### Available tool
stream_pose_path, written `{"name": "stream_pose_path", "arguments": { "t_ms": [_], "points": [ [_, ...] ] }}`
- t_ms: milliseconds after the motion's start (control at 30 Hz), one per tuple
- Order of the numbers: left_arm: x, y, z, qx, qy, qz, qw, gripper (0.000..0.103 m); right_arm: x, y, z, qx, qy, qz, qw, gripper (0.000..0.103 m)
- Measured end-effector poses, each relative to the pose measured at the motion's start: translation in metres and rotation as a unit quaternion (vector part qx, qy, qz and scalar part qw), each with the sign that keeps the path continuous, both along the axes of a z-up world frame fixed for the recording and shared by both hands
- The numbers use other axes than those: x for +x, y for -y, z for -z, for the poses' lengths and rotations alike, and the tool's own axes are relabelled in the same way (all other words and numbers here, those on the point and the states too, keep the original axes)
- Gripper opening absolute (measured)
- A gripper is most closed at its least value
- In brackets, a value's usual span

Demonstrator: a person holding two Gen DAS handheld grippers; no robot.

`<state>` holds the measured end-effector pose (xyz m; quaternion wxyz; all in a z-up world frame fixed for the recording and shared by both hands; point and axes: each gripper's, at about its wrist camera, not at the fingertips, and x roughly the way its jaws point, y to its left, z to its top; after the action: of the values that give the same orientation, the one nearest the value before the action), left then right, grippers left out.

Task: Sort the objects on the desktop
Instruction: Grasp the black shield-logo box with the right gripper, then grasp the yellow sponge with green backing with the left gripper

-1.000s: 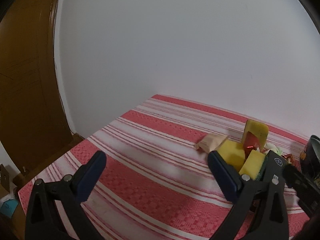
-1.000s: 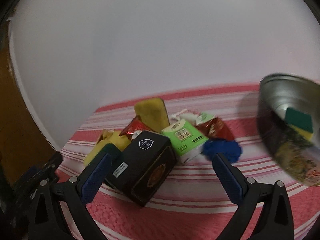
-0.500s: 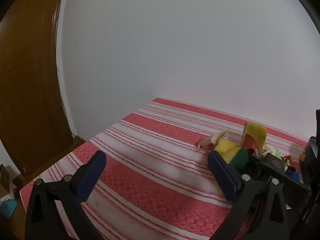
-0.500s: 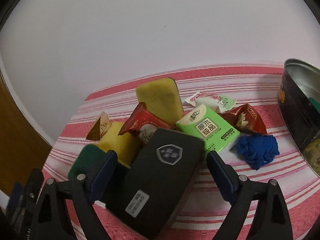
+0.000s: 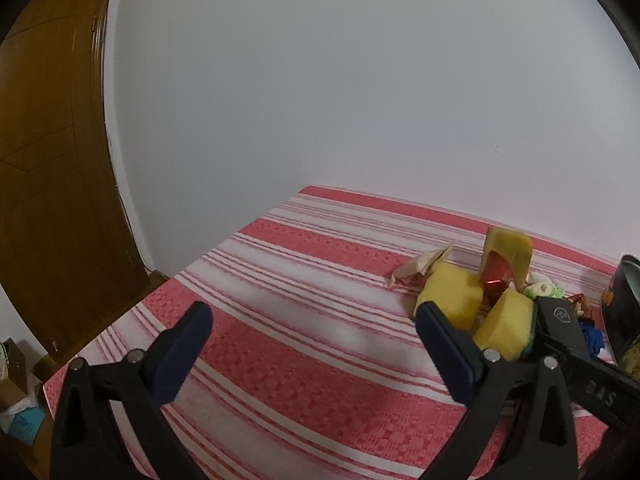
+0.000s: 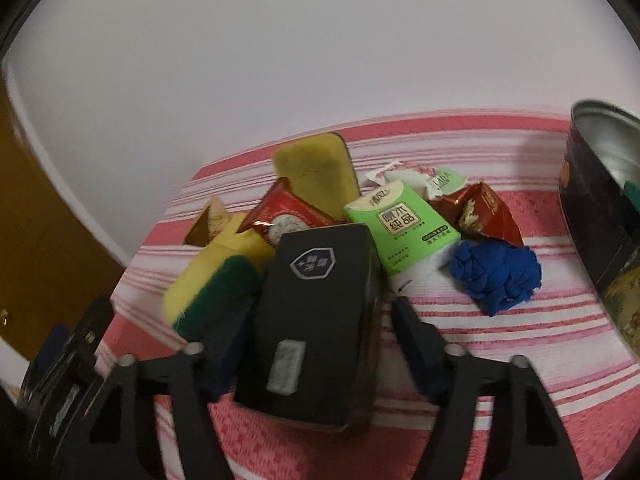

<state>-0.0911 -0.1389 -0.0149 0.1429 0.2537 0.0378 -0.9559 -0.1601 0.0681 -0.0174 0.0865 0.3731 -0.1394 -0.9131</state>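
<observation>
The right gripper [image 6: 316,336] straddles the black box [image 6: 316,320], which lies at the near end of the pile on the red-and-white striped tablecloth [image 6: 520,344]; its jaws are closing, with the box between them. The left pad is against the box's side, while a gap shows at the right pad, so the grip looks not yet complete. The box lies lengthwise along the fingers, likely so they can pinch its narrow sides. Crowded behind it are a yellow-and-green sponge [image 6: 212,284], a second yellow sponge [image 6: 316,172] propped upright, a red snack packet [image 6: 284,216], a green tissue pack [image 6: 400,228], another red wrapper [image 6: 480,212] and a crumpled blue cloth [image 6: 496,272]. An open tin [image 6: 592,200] stands at the right edge, probably the sorting container. The left gripper [image 5: 316,352] hovers spread wide and empty over bare cloth, left of the pile.
</observation>
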Motion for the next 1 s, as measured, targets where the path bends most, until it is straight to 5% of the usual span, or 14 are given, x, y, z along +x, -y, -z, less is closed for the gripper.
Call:
{"name": "stream_pose_path", "arguments": {
  "t_ms": [167,500,700,867,1000],
  "points": [
    [0.0,-0.002,0.001,0.0,0.002,0.008,1.0,0.103,0.014,-0.011,-0.001,-0.01,-0.024,-0.025,0.999,0.055],
    [0.004,-0.033,-0.002,-0.025,-0.005,0.096,0.995,0.102,0.043,-0.049,-0.026,-0.028,-0.122,-0.006,0.992,0.052],
    [-0.007,-0.06,0.0,0.013,0.003,0.158,0.9874,0.098,0.056,-0.062,-0.034,-0.017,-0.163,0.019,0.986,0.052],
    [-0.034,-0.083,0.003,0.006,0.029,0.174,0.9842,0.09,0.054,-0.064,-0.034,-0.024,-0.166,0.024,0.986,0.052],
    [-0.06,-0.09,0.016,0.018,0.087,0.18,0.9797,0.068,0.06,-0.069,-0.037,-0.023,-0.169,0.027,0.985,0.052]
  ]
}}
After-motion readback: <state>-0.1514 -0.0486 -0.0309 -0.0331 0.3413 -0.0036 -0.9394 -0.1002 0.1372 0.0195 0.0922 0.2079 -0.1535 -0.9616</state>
